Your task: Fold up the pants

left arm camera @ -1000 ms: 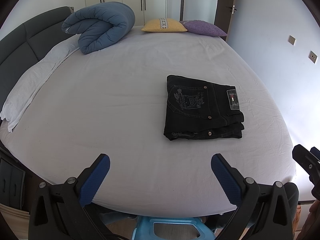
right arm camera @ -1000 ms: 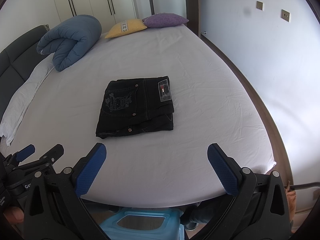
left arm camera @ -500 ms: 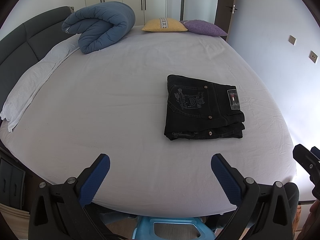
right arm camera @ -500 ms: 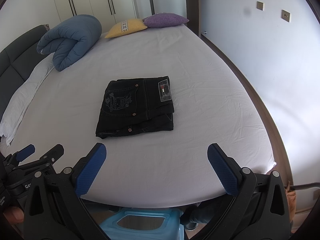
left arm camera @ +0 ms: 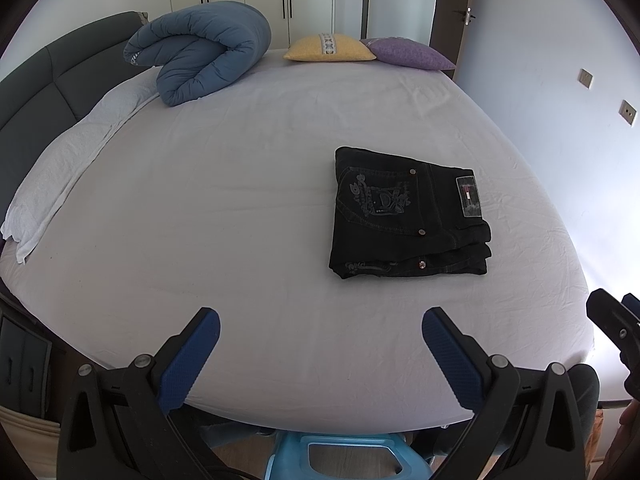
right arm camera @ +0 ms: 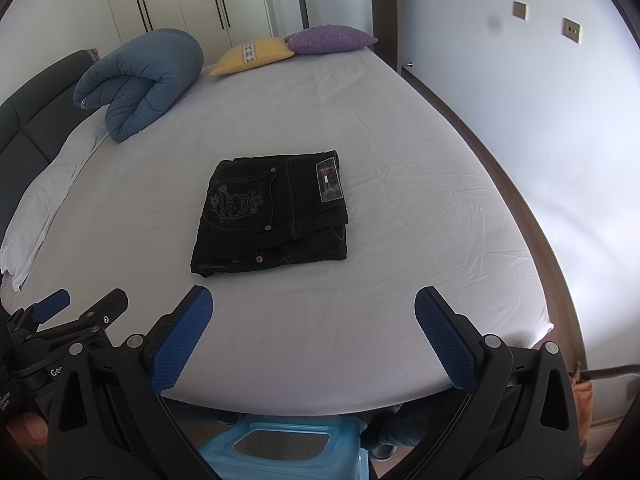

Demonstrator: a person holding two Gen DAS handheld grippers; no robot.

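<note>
A: Where were the pants (left arm camera: 408, 216) found?
B: Folded, toward the bed's (left arm camera: 240, 208) right edge, ahead of the right gripper (right arm camera: 312, 320).
A: And the left gripper (left arm camera: 320, 340)?
B: Both were held spread, empty, at the near edge.

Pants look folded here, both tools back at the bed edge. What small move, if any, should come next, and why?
Probably none beyond keeping both tools clear. The black jeans lie in a compact folded stack on the bed sheet; the left tool and right tool are open, empty, short of them.
</note>
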